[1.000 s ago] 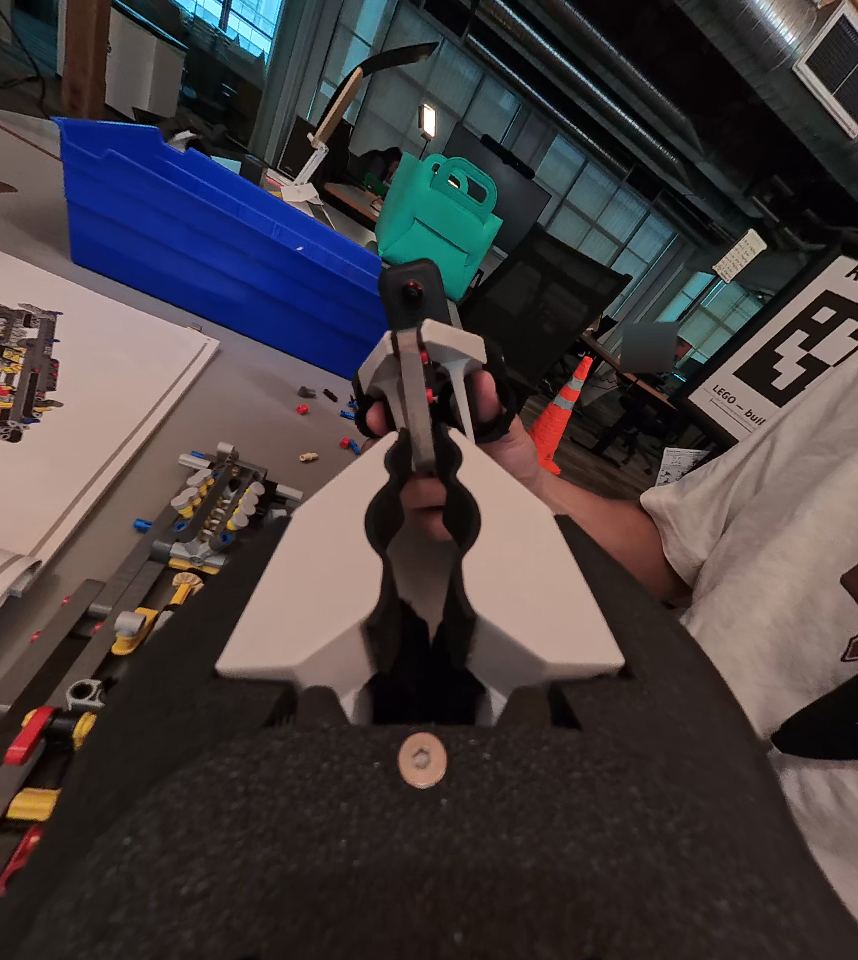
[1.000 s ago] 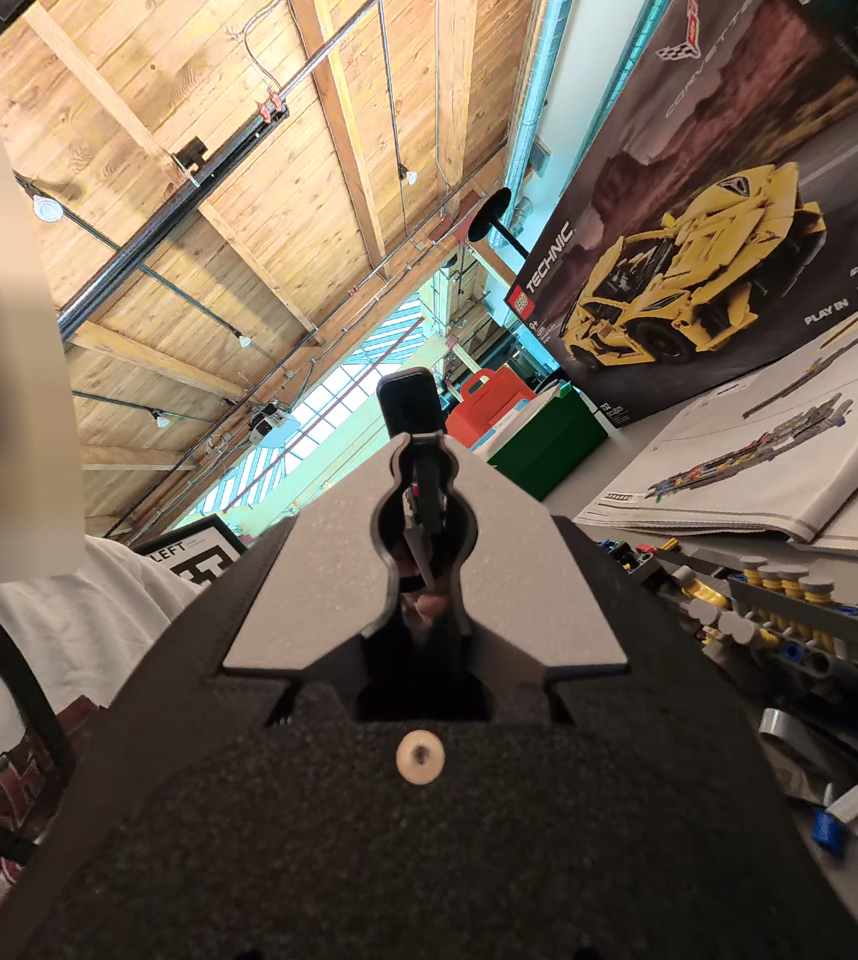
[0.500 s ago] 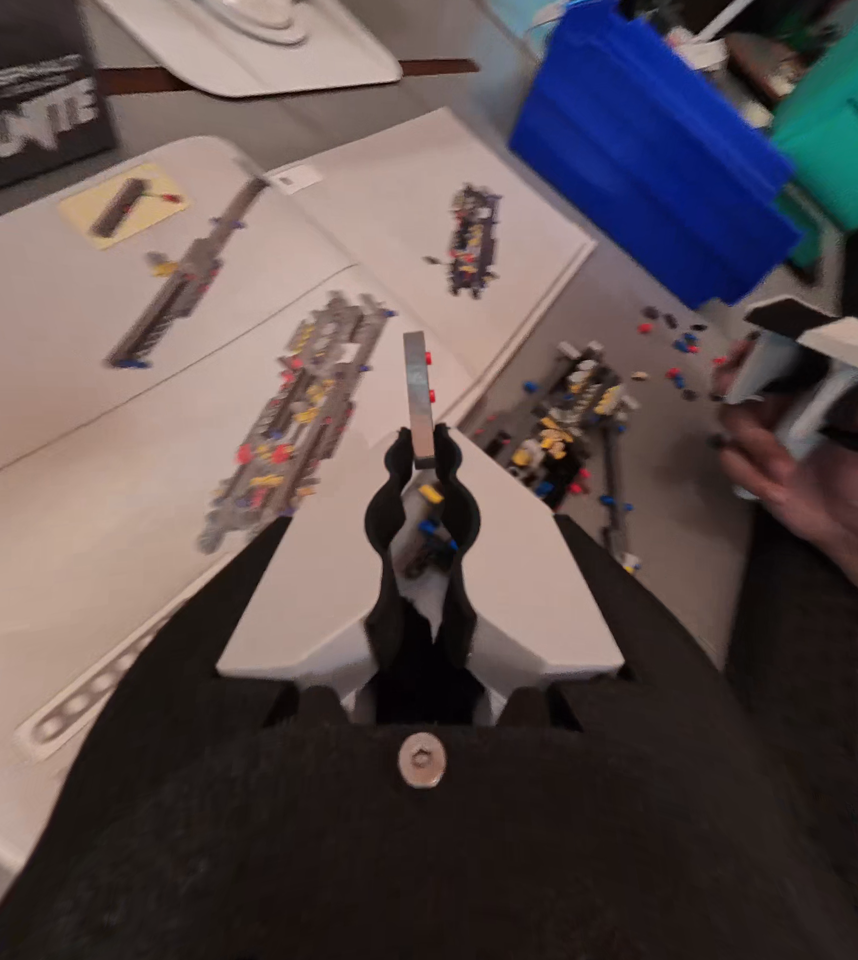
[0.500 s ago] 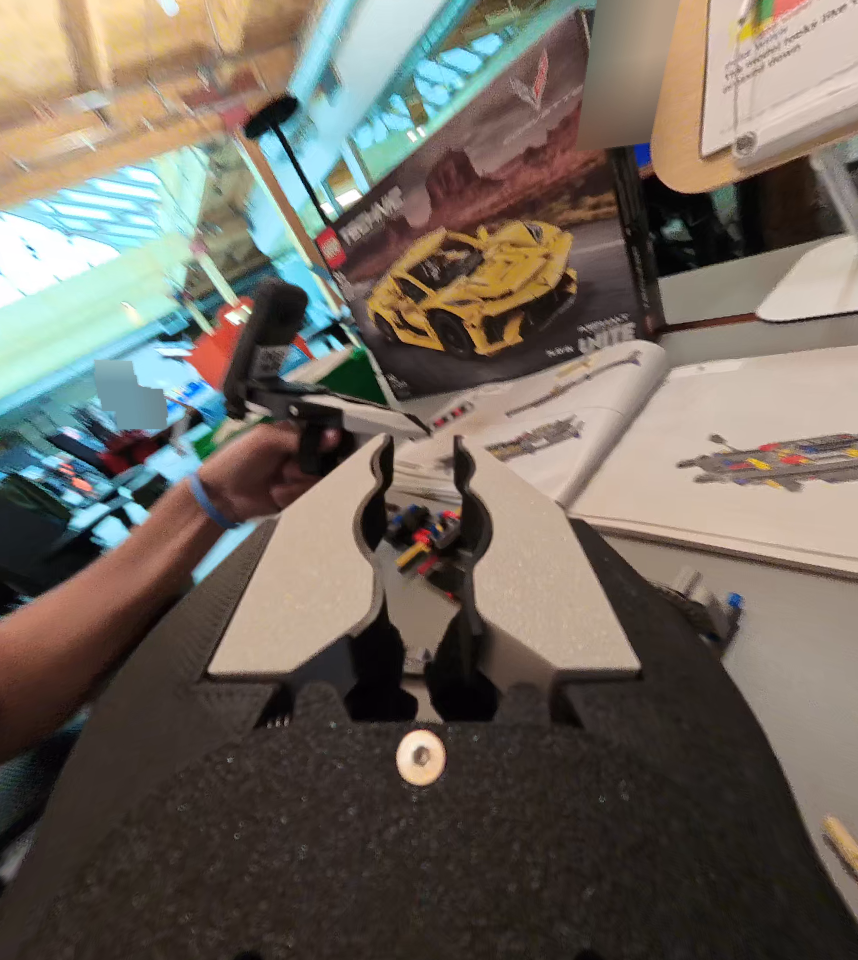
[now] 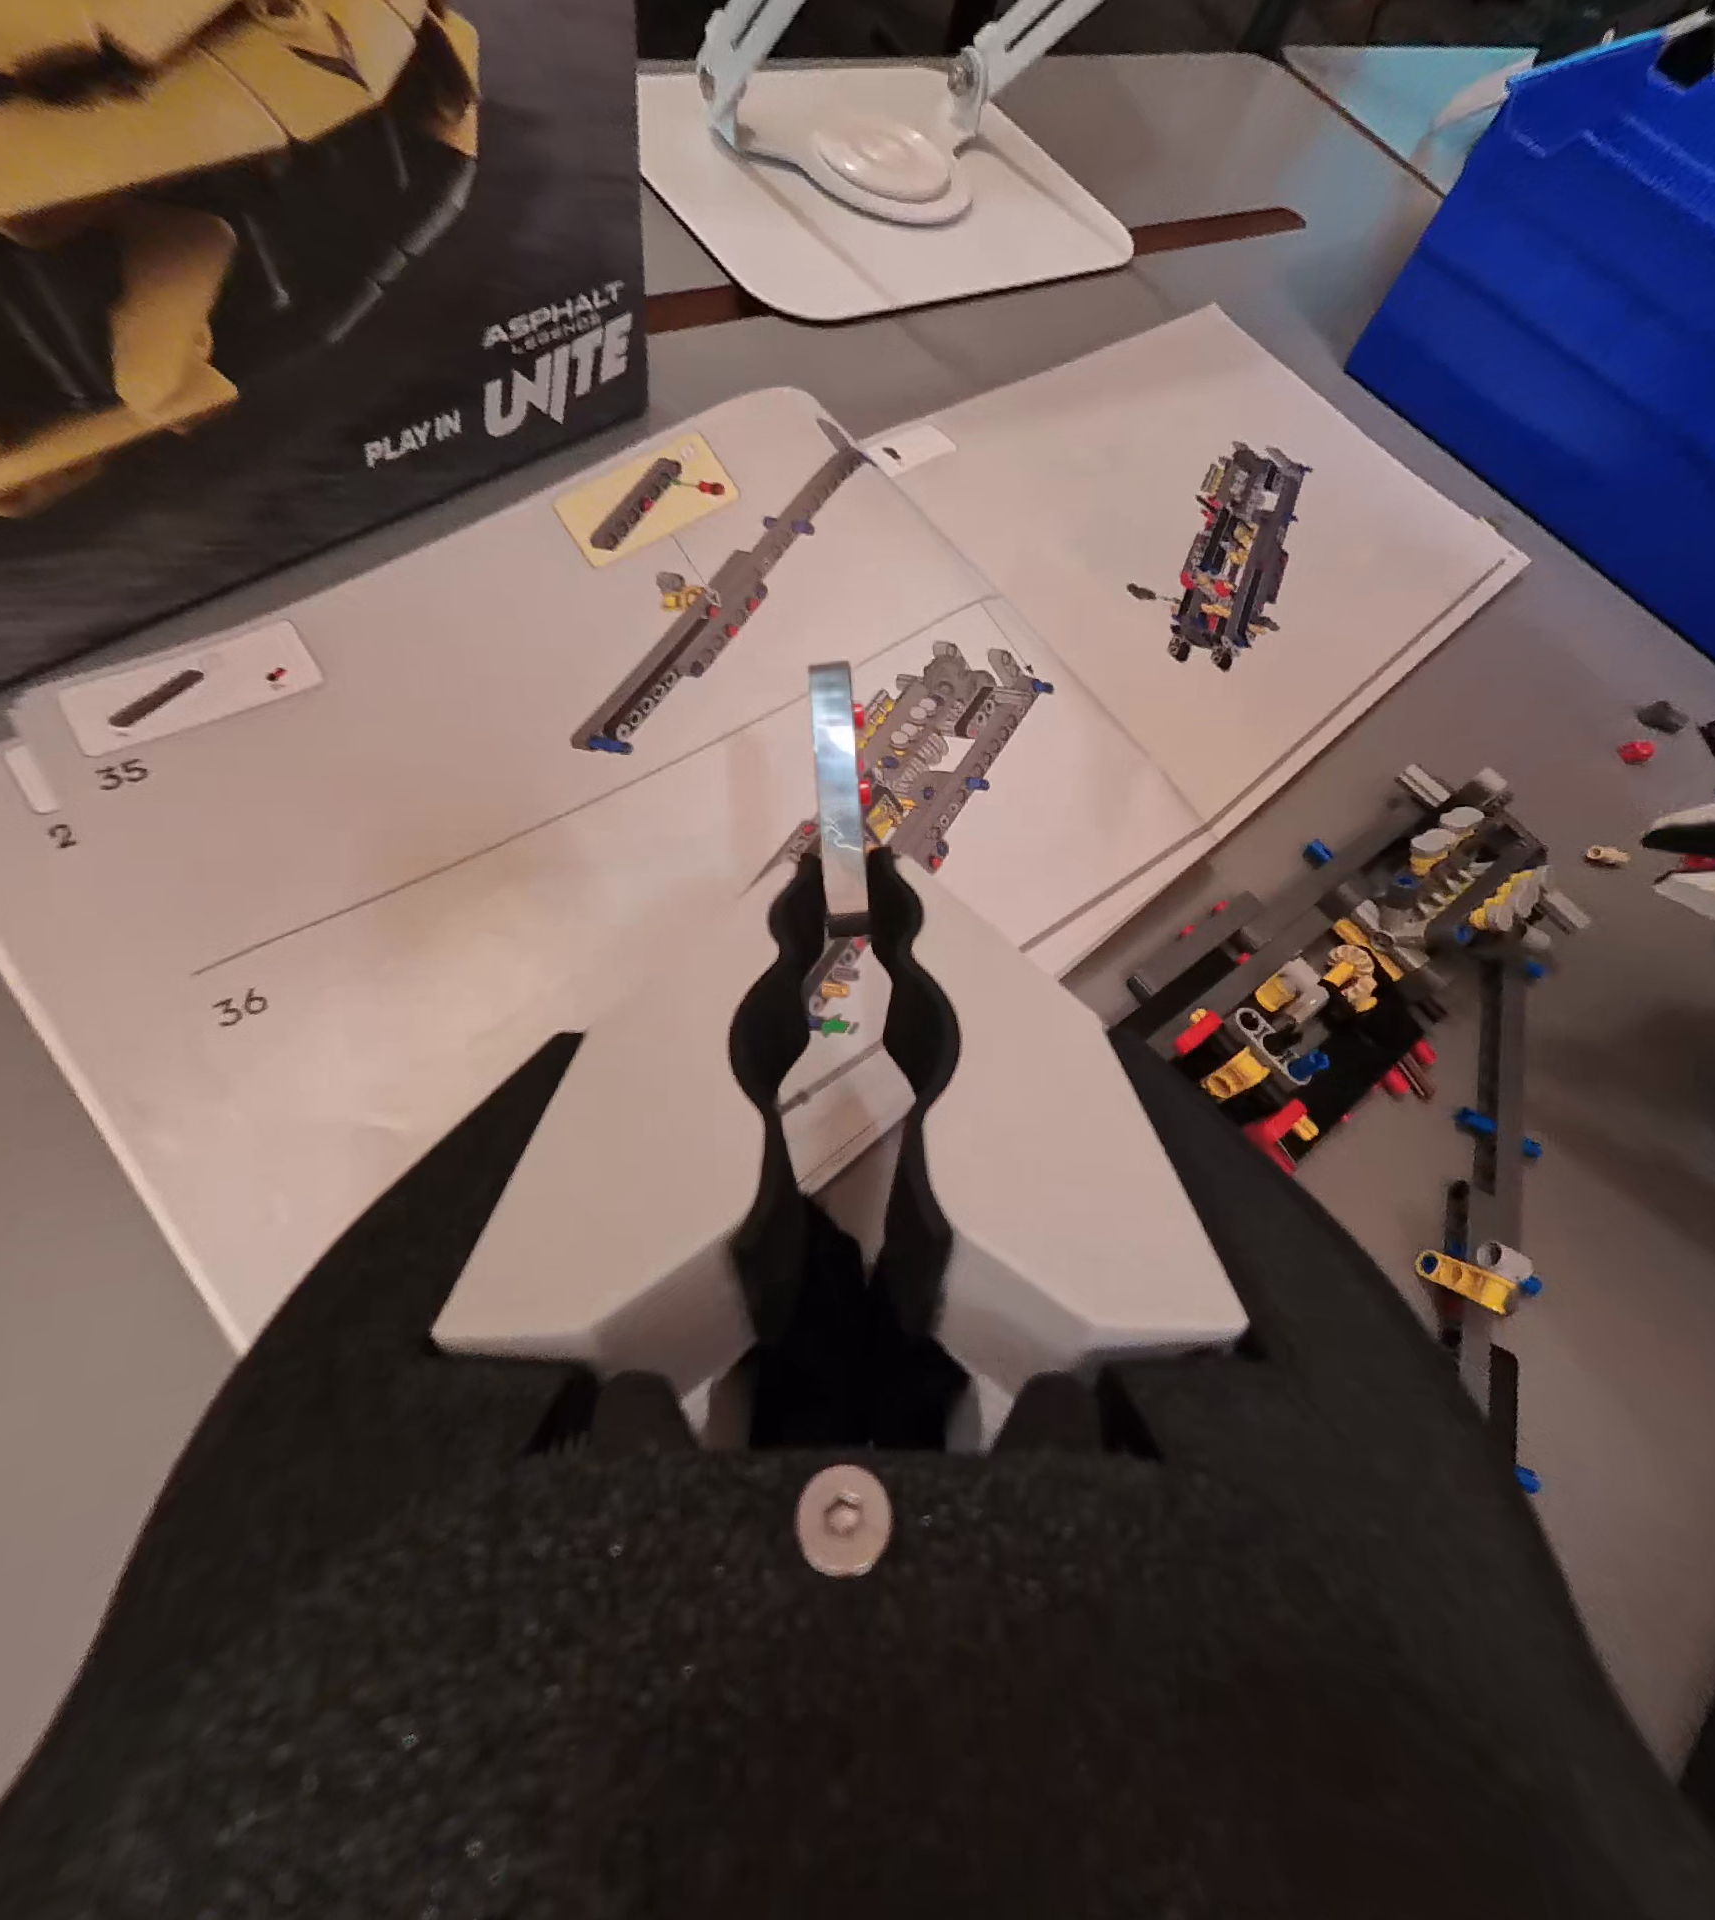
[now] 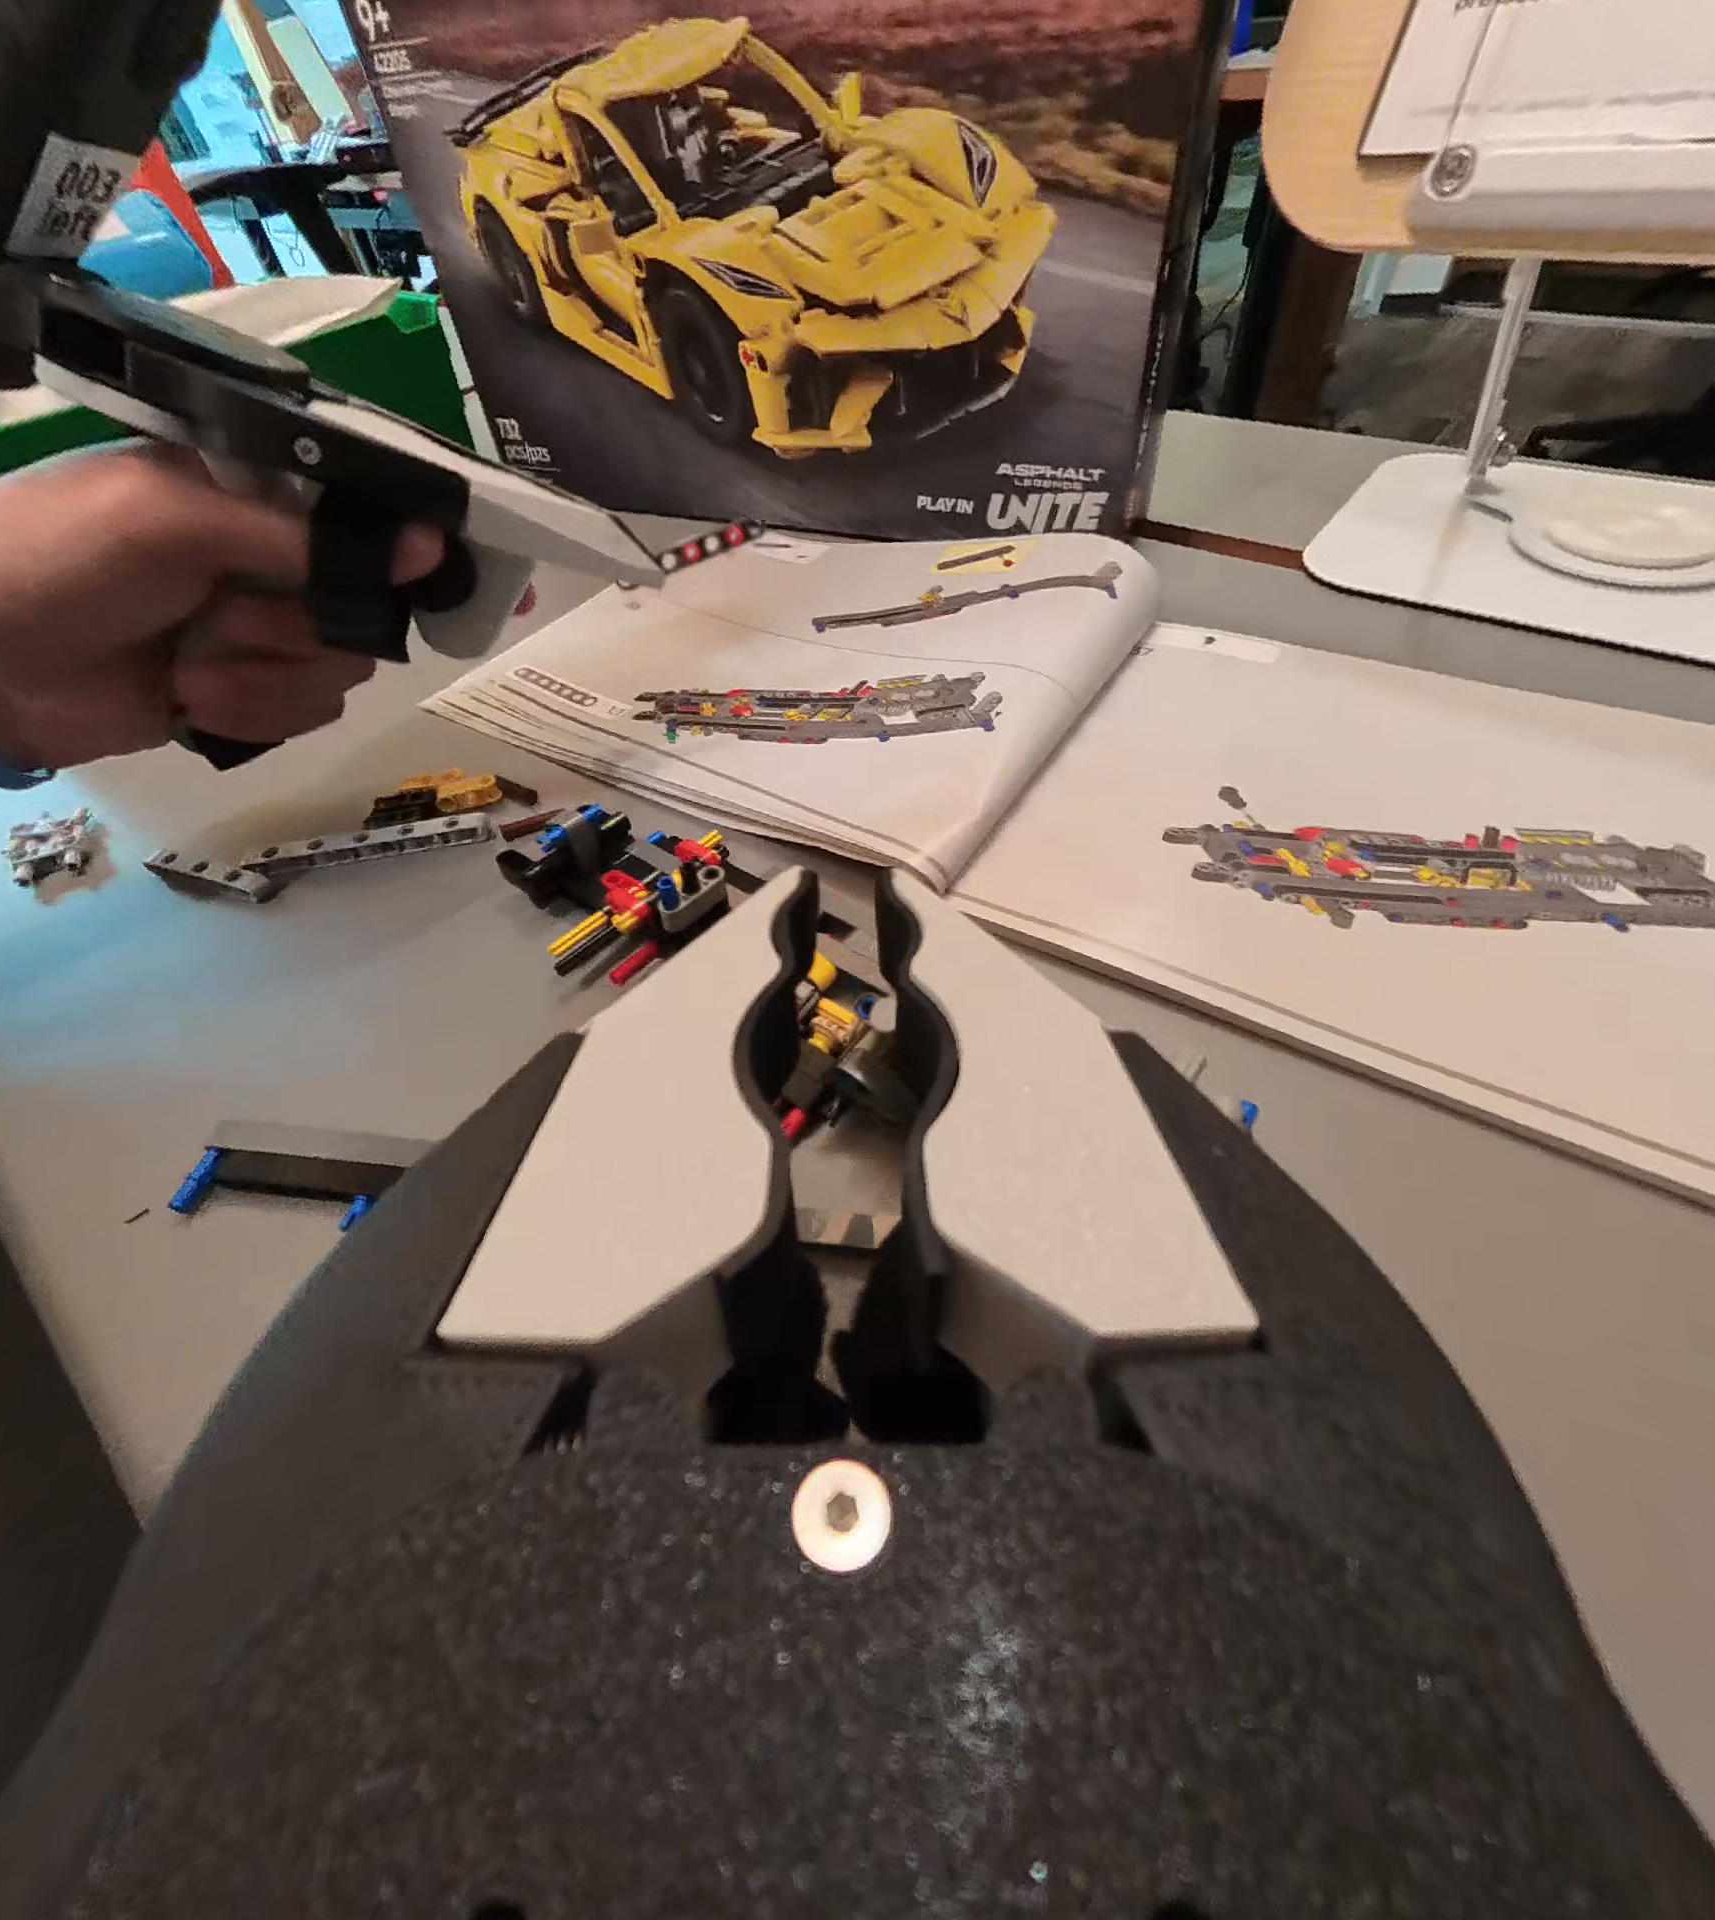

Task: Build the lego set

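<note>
Left gripper (image 5: pixel 840 883): jaws closed on one end of a long grey beam (image 5: pixel 832 769) with red pins; the beam stands out past the fingertips, edge-on to the camera, above the open instruction booklet (image 5: pixel 417 831). In the right wrist view the same gripper (image 6: pixel 671 566) is held in a hand (image 6: pixel 105 623) above the tabletop (image 6: pixel 157 987), the beam's pinned end showing at its tip.

Right gripper (image 6: pixel 845 894): jaws a narrow gap apart, nothing between them; it sits low over the tabletop, above the near end of the chassis assembly (image 6: pixel 624 883).

Chassis assembly: grey, black and yellow with red and blue pins, lying on the tabletop just beside the booklet's right edge (image 5: pixel 1352 966).

Loose pieces: a grey beam (image 6: pixel 313 857), a yellow and black part (image 6: pixel 437 795), and a small grey cluster (image 6: pixel 53 842) on the tabletop.

Set box (image 6: pixel 780 260): upright behind the booklet. Blue bin (image 5: pixel 1611 343): far right.
</note>
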A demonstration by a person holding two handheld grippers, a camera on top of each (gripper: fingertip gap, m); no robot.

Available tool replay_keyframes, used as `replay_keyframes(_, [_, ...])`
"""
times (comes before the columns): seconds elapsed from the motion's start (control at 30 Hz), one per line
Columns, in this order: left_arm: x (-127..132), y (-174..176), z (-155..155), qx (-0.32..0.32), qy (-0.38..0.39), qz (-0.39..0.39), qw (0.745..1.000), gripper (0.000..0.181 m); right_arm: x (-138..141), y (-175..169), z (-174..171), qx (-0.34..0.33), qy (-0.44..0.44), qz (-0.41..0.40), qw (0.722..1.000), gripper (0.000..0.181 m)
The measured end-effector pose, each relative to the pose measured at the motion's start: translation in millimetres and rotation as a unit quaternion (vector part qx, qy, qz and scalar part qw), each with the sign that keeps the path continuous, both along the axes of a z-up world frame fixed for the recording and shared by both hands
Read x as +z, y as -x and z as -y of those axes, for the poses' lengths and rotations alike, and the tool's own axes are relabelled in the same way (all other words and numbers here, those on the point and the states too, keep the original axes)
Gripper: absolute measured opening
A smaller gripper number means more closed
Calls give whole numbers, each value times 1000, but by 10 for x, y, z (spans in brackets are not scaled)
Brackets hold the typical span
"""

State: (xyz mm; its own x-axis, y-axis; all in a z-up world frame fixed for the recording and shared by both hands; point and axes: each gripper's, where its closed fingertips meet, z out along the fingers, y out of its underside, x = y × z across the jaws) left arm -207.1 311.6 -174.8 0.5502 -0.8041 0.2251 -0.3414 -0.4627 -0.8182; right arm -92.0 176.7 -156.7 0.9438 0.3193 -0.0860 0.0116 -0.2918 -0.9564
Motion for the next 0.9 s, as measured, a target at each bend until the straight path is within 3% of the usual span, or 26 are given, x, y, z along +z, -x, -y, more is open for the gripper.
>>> replay_keyframes(0.57, [-52, 17, -49, 4, -10, -9, 1000, 7, -5, 22, -33, 22, 11, -63, 998, 5])
replay_keyframes(0.9, [67, 2, -59, 5, -28, 17, 999, 7, -10, 10, -34, 27, 15, -87, 996, 4])
